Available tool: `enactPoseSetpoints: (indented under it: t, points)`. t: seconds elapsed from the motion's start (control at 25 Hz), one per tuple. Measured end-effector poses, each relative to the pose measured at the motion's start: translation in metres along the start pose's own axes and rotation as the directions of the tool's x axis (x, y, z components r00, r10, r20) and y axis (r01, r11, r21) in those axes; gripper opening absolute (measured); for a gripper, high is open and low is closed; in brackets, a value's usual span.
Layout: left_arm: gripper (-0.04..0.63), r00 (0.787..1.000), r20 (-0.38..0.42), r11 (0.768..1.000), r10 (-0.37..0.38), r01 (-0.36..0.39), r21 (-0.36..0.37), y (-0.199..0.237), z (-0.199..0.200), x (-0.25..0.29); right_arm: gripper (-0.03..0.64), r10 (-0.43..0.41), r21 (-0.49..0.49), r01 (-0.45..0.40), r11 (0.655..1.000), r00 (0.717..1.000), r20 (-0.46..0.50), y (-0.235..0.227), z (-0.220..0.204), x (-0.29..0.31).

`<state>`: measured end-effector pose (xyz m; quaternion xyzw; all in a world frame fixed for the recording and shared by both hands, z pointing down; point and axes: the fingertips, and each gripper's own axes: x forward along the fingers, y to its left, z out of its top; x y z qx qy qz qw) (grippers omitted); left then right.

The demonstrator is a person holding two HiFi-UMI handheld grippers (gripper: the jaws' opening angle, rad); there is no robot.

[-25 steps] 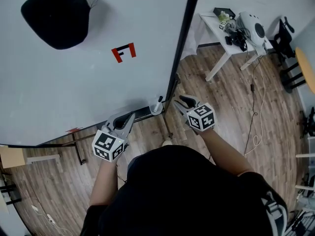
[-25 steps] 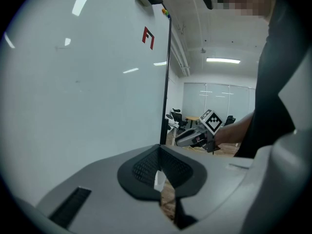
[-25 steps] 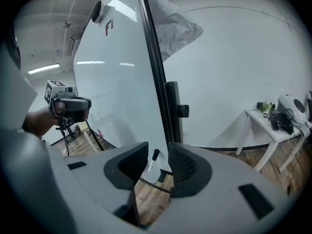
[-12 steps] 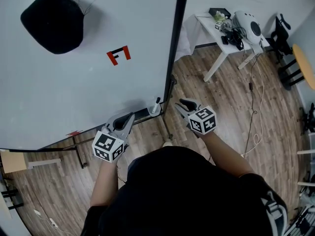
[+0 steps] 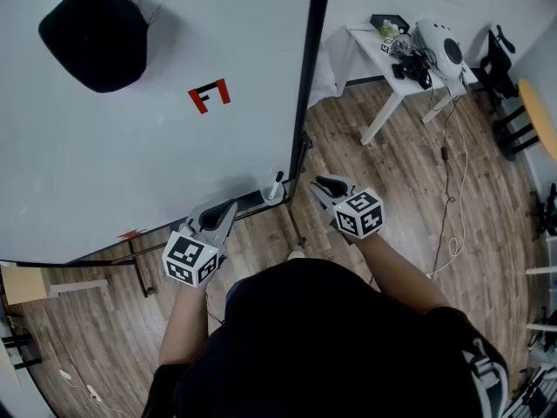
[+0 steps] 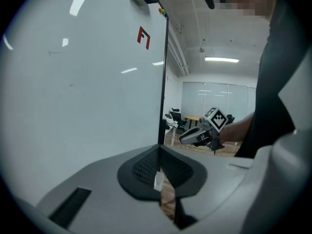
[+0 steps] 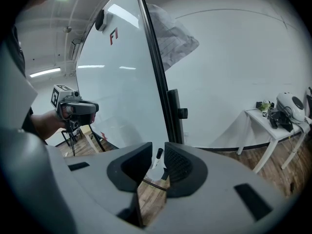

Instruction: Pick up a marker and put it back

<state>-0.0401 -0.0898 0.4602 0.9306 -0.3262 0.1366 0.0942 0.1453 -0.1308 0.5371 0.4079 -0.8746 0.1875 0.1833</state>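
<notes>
I'm holding both tongs low in front of the big white whiteboard [image 5: 130, 146], approx bottom centre of the head view. The right tongs [image 5: 320, 184] are standing spread w/ a narrow gap. They have just been closing in, and nothing is getting pinched btwn the pads. The white marker w/ black cap [image 5: 277, 184] is standing upright in the black tray [image 5: 252, 200] at the board's lower right corner. It is sitting just left of the right tongs' tips in the head view and apart from them. In the right gripper view it's showing through the gap, further ahead, untouched. The left tongs [image 5: 228, 206] are staying pressed together, gripping nothing. They're pointing at the board's bottom edge, lower left of the marker and apart from it. A red-and-black mark [image 5: 209, 96] is sitting mid-board, w/ a black rounded shape [image 5: 91, 37] in the upper left of the frame. In the upper right, a white surface [image 5: 379, 49] carrying cluttered gear is standing on the wood-plank floor [image 5: 392, 172].
</notes>
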Motion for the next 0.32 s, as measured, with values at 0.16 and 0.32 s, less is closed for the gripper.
enactPoseSetpoints:
  t: [0.16, 0.32]
  points:
    - [0.011, 1.0, 0.0, 1.0, 0.003, -0.003, -0.003, -0.0012, -0.002, 0.0001, 0.071, 0.004, -0.002, -0.004, 1.0, 1.0, -0.002, -0.0007, -0.0015, -0.0007]
    - [0.011, 1.0, -0.005, 1.0, 0.001, -0.001, -0.004, -0.0032, -0.0044, 0.0019, 0.063, 0.006, -0.003, -0.006, 1.0, 1.0, -0.003, -0.0019, -0.0025, -0.003]
